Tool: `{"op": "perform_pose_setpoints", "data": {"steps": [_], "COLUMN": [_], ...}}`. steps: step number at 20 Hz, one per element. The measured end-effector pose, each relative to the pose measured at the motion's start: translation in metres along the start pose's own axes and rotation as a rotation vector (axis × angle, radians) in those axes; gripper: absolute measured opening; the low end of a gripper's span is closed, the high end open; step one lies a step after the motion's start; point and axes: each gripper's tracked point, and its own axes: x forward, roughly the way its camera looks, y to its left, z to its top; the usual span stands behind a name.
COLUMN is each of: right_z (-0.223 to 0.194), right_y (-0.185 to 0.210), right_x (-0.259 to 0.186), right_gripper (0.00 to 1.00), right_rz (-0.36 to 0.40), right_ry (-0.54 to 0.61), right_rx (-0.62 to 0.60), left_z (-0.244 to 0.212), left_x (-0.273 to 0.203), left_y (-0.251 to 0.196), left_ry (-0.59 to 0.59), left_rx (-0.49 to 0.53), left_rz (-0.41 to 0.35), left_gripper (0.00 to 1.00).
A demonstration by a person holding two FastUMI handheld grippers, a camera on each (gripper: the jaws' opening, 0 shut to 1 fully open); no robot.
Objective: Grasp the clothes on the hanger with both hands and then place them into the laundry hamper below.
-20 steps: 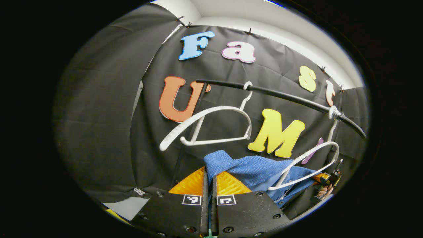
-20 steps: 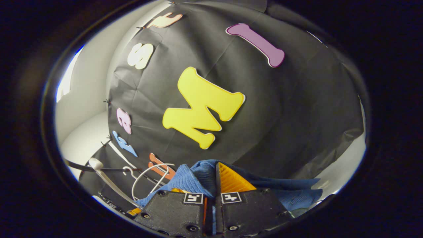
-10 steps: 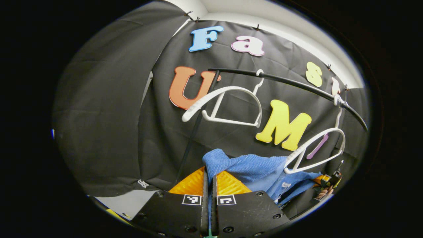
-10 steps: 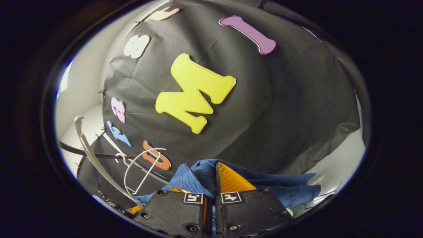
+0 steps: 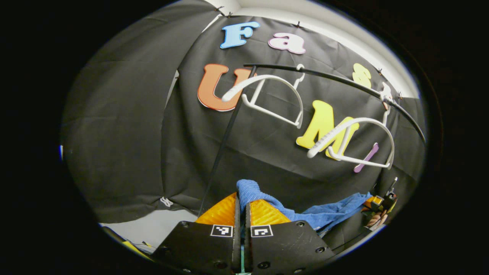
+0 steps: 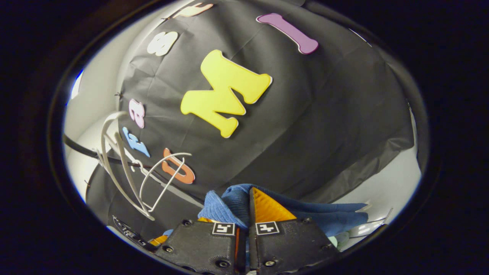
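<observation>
A blue knitted garment hangs stretched between my two grippers, below the rail. My left gripper is shut on one end of it, a fold bunched above the fingers. In the right gripper view my right gripper is shut on the other end of the blue garment, cloth draped over its left finger and trailing right. Two bare white hangers hang on the black rail above. The right gripper, with a hand on it, shows far right in the left gripper view.
The black rail's upright pole stands just behind my left gripper. In the right gripper view the two white hangers swing at the left. A pale floor or wall strip lies at the lower right.
The garment has come off the right hanger and dropped lower with both grippers. The freed hanger has swung up; both hangers sit higher in the views.
</observation>
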Motion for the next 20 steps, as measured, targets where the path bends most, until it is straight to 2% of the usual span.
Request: {"op": "perform_pose_setpoints", "data": {"steps": [8, 13, 14, 18, 19, 20], "right_z": [-0.059, -0.105, -0.116, -0.155, -0.165, -0.175], "right_y": [0.04, 0.087, 0.098, 0.133, 0.139, 0.144], "right_x": [-0.012, -0.021, -0.021, -0.026, -0.027, -0.026], "right_gripper": [0.07, 0.07, 0.07, 0.07, 0.07, 0.07], "right_rz": [0.046, 0.13, 0.147, 0.217, 0.232, 0.246], "right_ry": [0.085, 0.177, 0.199, 0.294, 0.314, 0.341], "right_rx": [-0.084, -0.153, -0.171, -0.204, -0.212, -0.219], "left_z": [-0.011, -0.015, -0.016, -0.019, -0.021, -0.025], "left_x": [-0.026, -0.037, -0.04, -0.048, -0.049, -0.051], "left_y": [-0.047, -0.081, -0.087, -0.104, -0.108, -0.114], "left_ry": [0.004, 0.004, 0.001, 0.001, 0.007, 0.015], "left_rx": [0.118, 0.164, 0.172, 0.191, 0.193, 0.196], "left_rz": [-0.105, -0.183, -0.196, -0.244, -0.26, -0.276], "left_gripper": [0.03, 0.04, 0.09, 0.09, 0.03, 0.03]}}
